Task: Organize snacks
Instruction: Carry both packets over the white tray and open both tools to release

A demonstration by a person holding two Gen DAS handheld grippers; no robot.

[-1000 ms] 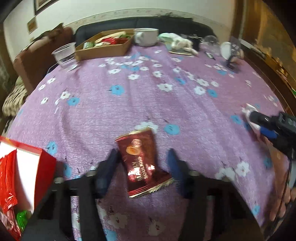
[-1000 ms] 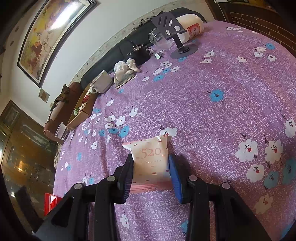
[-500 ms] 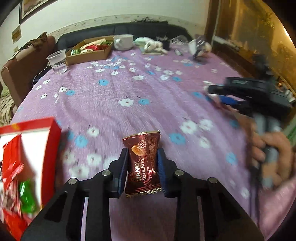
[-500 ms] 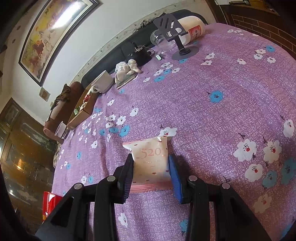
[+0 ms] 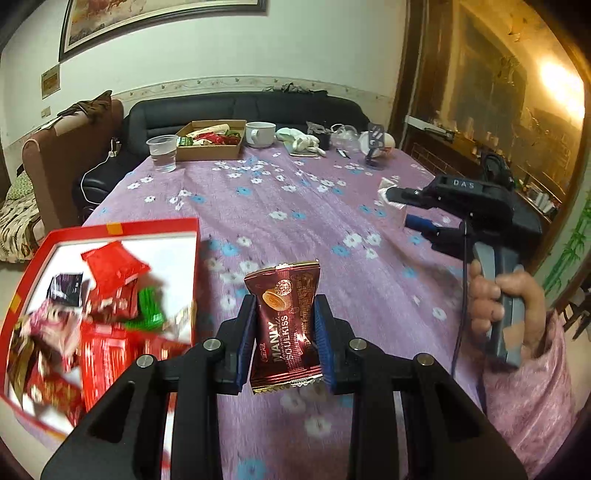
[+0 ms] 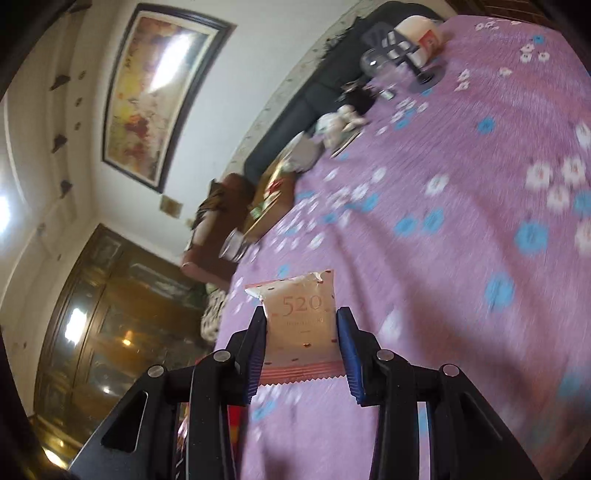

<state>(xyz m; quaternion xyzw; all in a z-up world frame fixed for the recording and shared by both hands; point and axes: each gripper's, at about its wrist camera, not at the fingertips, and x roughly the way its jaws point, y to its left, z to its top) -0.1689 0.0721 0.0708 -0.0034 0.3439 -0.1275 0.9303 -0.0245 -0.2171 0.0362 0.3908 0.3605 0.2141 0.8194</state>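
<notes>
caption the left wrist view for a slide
Left hand-held gripper holding a maroon foil snack packet beside an open red cardboard box

A home living room: a dark sofa (image 5: 243, 110) at 12 o'clock behind a table (image 5: 295, 206) in purple floral cloth, a framed painting (image 5: 159, 18) on the wall above, a brown armchair (image 5: 70, 155) at 10 o'clock, a wooden glass-front cabinet (image 5: 480, 107) at 2 o'clock.

I see a clear plastic cup (image 5: 162, 153) of water beside a white ceramic mug (image 5: 260, 134) on the purple floral tablecloth (image 5: 295, 206), black leather sofa (image 5: 243, 110) behind.
</notes>
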